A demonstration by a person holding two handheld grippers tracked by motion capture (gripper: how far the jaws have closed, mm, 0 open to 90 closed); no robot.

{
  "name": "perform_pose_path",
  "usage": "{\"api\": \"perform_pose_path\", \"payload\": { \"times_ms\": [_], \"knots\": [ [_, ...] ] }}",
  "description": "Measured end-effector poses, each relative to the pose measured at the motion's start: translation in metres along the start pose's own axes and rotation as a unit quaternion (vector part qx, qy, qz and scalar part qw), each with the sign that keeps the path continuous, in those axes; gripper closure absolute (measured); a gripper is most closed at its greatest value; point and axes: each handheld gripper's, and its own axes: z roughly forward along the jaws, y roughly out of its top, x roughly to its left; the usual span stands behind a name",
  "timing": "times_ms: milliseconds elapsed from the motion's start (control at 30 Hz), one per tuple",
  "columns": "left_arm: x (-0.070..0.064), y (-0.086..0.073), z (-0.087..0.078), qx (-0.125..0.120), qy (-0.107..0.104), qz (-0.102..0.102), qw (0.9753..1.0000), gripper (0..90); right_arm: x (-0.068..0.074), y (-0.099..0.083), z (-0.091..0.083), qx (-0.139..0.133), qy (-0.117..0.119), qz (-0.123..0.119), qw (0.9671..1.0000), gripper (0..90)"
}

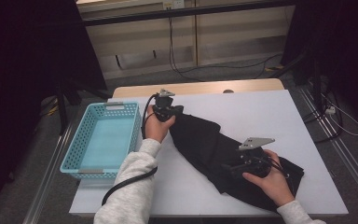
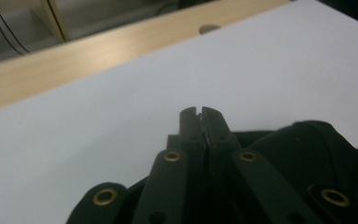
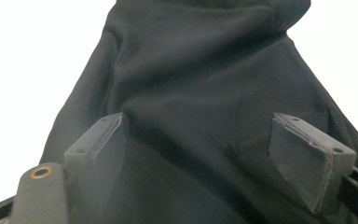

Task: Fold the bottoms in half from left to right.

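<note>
Black garment [image 1: 209, 149] lies across the white worktop [image 1: 261, 112], running from centre toward 5 o'clock, with the blue basket [image 1: 103, 140] at 9 o'clock. Left gripper [image 1: 177, 113] at the garment's upper end, jaws pressed together; whether cloth is pinched cannot be told. Right gripper [image 3: 200, 154] over the lower end, jaws spread.

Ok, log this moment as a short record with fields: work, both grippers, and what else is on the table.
work: handling a black garment spread on the white table
left gripper: jaws closed, at the garment's far end; whether cloth is pinched between them cannot be told
right gripper: jaws wide open over the garment's near part
basket: light blue, empty, at the table's left edge
</note>
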Motion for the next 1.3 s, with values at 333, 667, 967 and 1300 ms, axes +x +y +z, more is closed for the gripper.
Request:
{"api": "perform_pose_path", "payload": {
  "times_ms": [333,667,967,1300],
  "knots": [
    [0.019,-0.029,-0.015,0.024,0.029,-0.048,0.9981,26.5,0.0,0.0,-0.001,-0.002,-0.001,0.001,1.0,19.1],
    [0.019,-0.063,-0.01,0.068,0.06,-0.063,0.994,22.5,-0.004,-0.001,-0.007,-0.005,-0.01,0.005,0.9999,18.9],
    [0.015,-0.07,-0.004,0.071,0.072,-0.065,0.9928,35.2,-0.013,-0.004,-0.019,-0.015,-0.025,0.015,0.9995,18.9],
    [0.007,-0.068,-0.006,0.077,0.024,-0.099,0.9918,80.3,-0.014,-0.005,-0.02,-0.015,-0.029,0.014,0.9994,18.9]
  ]
}}
